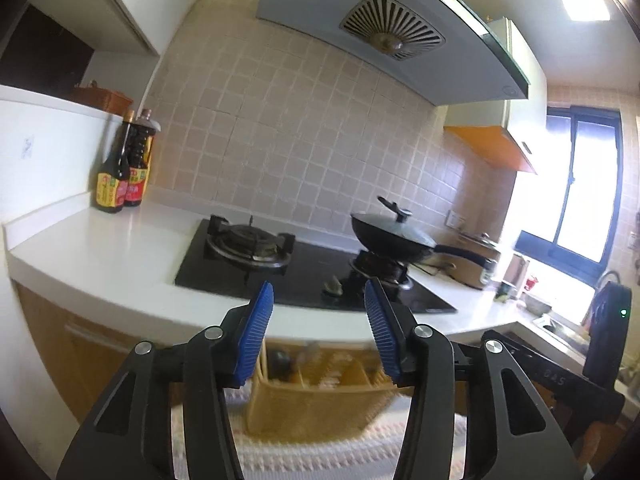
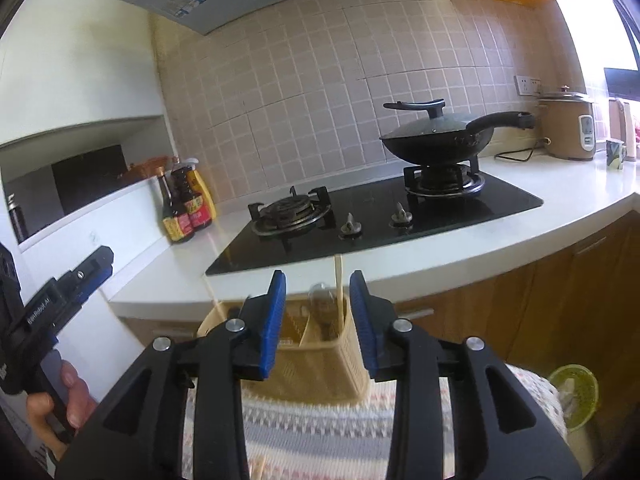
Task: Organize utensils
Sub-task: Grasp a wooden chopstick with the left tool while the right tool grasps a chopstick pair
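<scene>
Both grippers, left (image 1: 319, 312) and right (image 2: 318, 304), are held with jaws spread and nothing between them. A yellow utensil basket (image 2: 320, 356) is seen just ahead on a patterned cloth (image 2: 320, 424), with chopsticks (image 2: 339, 280) standing in it. Behind, a lidded wok (image 2: 436, 136) is set on the gas hob (image 2: 376, 216), sauce bottles (image 2: 186, 208) beside it.

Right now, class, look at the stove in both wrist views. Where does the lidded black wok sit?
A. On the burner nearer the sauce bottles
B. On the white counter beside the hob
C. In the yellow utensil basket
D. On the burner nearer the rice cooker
D. The wok rests on the burner on the rice cooker side, while the burner nearer the sauce bottles stands bare.
</scene>
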